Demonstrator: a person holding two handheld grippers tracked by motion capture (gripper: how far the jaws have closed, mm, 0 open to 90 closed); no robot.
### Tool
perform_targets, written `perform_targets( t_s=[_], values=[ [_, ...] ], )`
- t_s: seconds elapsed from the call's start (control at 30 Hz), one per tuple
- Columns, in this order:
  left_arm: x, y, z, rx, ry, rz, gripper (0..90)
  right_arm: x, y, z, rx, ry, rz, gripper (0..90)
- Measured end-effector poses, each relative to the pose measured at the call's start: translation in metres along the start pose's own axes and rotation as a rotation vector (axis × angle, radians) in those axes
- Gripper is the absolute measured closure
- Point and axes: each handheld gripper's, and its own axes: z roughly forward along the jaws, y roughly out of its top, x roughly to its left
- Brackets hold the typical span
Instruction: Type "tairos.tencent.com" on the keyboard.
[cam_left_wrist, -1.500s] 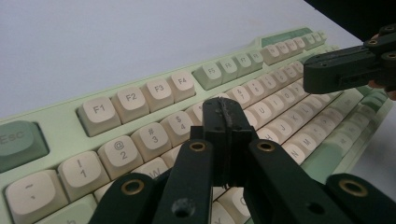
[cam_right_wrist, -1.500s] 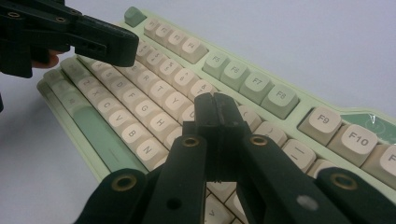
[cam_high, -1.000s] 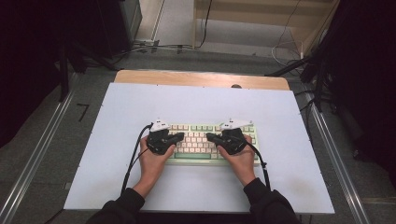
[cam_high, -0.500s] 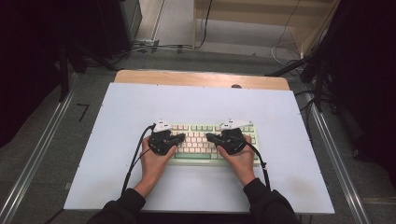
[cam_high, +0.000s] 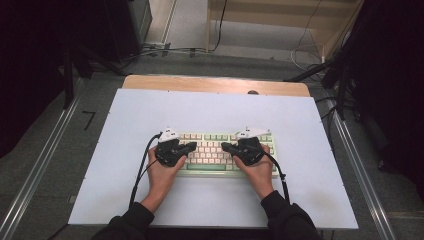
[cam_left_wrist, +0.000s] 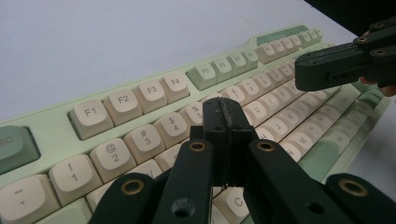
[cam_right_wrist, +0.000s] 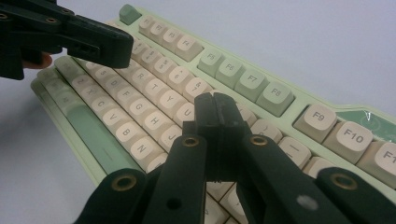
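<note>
A pale green keyboard (cam_high: 215, 137) with cream and green keys lies in the middle of the white table top (cam_high: 210, 112). My left gripper (cam_high: 192, 146) hovers over the keyboard's left half, jaws shut with nothing between them; in the left gripper view its tip (cam_left_wrist: 223, 108) sits above the number row of the keyboard (cam_left_wrist: 140, 93). My right gripper (cam_high: 224, 146) hovers over the right half, also shut and empty; its tip (cam_right_wrist: 215, 105) is over the letter keys of the keyboard (cam_right_wrist: 261, 84). The two tips point at each other, a small gap apart.
A wooden strip (cam_high: 215, 84) runs along the table's far edge. Metal rails (cam_high: 360, 170) flank the table on both sides. Cables (cam_high: 145, 170) trail from each gripper toward the person's sleeves. Bare white surface surrounds the keyboard.
</note>
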Motion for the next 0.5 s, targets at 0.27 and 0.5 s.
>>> perform_targets(
  t_s=[0.27, 0.5],
  values=[
    [0.0022, -0.0019, -0.0075, -0.009, -0.001, 0.003, 90.0, -0.0011, -0.0009, 0.0000, -0.001, -0.008, 0.002, 88.2],
    [0.0029, -0.0047, -0.0094, -0.008, -0.002, 0.000, 90.0, -0.0019, -0.0014, 0.0004, 0.001, -0.009, 0.002, 88.2]
  ],
)
